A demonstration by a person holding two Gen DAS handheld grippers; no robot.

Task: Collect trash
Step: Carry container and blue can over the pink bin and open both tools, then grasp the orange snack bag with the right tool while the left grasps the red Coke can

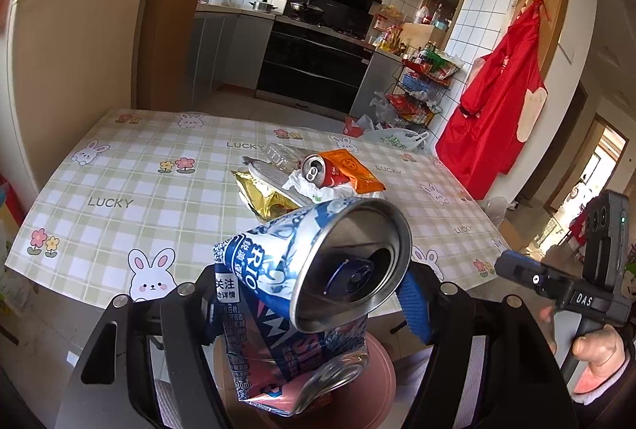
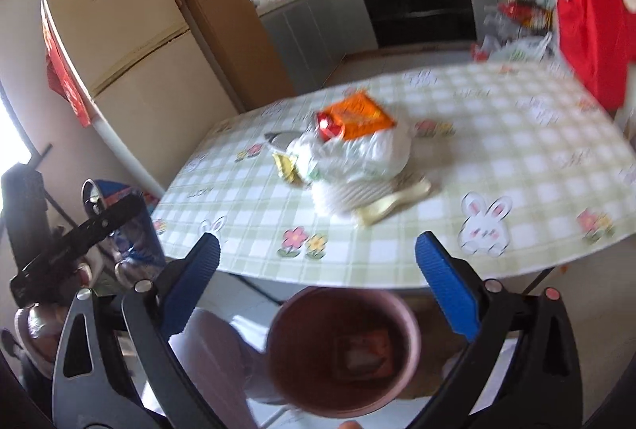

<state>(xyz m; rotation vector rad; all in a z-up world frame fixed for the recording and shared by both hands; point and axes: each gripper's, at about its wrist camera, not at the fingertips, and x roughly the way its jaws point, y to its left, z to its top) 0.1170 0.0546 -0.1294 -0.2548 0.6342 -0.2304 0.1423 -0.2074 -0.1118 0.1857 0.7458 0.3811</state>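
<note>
Below the checked tabletop [image 2: 516,135] edge, a pink round bin [image 2: 342,353]; left hand-held gripper [image 1: 314,294] pinches a crushed blue-and-white drink can [image 1: 318,270] above it, right hand-held gripper [image 2: 318,266] spread, empty.

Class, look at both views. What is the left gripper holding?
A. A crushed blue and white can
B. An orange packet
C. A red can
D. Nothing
A: the crushed blue and white can sits clamped in the left gripper, above the pink bin; the red can lies on the table.

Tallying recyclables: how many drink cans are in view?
2. A crushed blue can is clamped in the left gripper above the pink bin; a red can lies in the table's litter pile. More may be hidden.
</note>
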